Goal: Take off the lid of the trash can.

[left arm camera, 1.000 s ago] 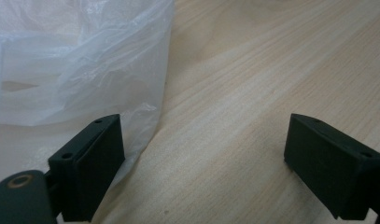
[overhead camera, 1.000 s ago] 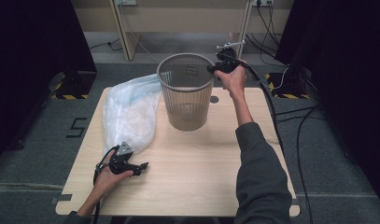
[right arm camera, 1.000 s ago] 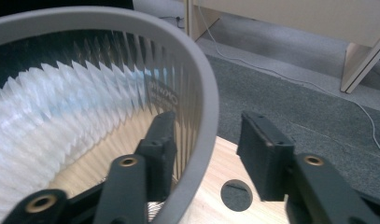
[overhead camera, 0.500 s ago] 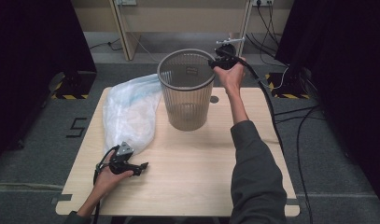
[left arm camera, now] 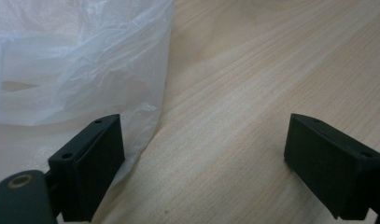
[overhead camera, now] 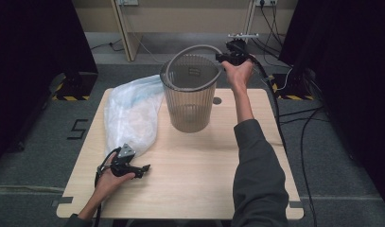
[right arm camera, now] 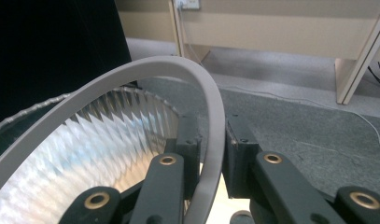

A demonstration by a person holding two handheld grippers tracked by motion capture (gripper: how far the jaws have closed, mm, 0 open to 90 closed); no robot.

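The right gripper (overhead camera: 222, 57) has just been closing, and its jaws now pinch the grey ring (right arm camera: 145, 74), which looks lifted and tilted above the rim of the mesh bin (overhead camera: 189, 101). The bin stands near the desk's (overhead camera: 204, 175) far edge, about mid-width. The left gripper (overhead camera: 142, 169) rests near the front left corner, jaws wide apart with nothing between them, just beside the clear plastic bag (overhead camera: 131, 113).
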